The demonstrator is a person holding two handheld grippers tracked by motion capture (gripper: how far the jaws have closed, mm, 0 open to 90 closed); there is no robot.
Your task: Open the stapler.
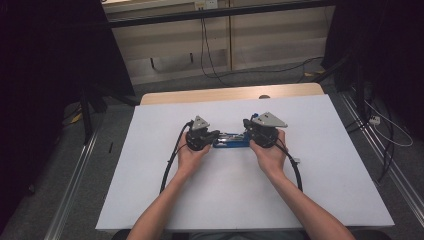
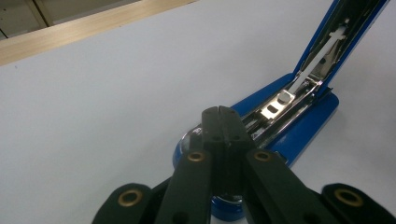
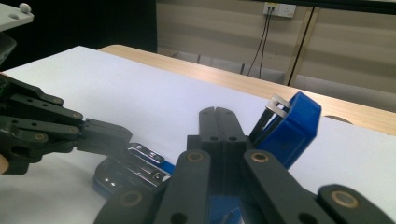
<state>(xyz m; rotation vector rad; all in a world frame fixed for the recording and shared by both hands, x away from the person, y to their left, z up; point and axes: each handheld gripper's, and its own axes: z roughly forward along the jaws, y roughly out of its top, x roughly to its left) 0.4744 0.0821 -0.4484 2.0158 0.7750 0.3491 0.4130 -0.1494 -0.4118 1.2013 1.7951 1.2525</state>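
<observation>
Blue stapler (image 1: 231, 140) lying mid-worktop (image 1: 320, 150) between both hands, lid hinged open and raised, metal staple channel exposed, left gripper (image 2: 223, 112) jaws together above its front end, right gripper (image 3: 218, 113) jaws together beside the raised lid.

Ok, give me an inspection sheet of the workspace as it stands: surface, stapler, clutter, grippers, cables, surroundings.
Surface: white table, wooden strip along its far edge.
Job's things: blue stapler lies at mid-table, hinged open; its top arm is raised, and the metal staple channel is exposed.
Clutter: nothing seen.
Grippers: left hand-held gripper has jaws shut, tips over the stapler's base end; right hand-held gripper has jaws shut beside the raised top arm. Contact cannot be told.
Cables: one black cable trails back from each gripper across the table.
Surroundings: dark curtains on both sides, floor cables, pale wall panels behind.
</observation>
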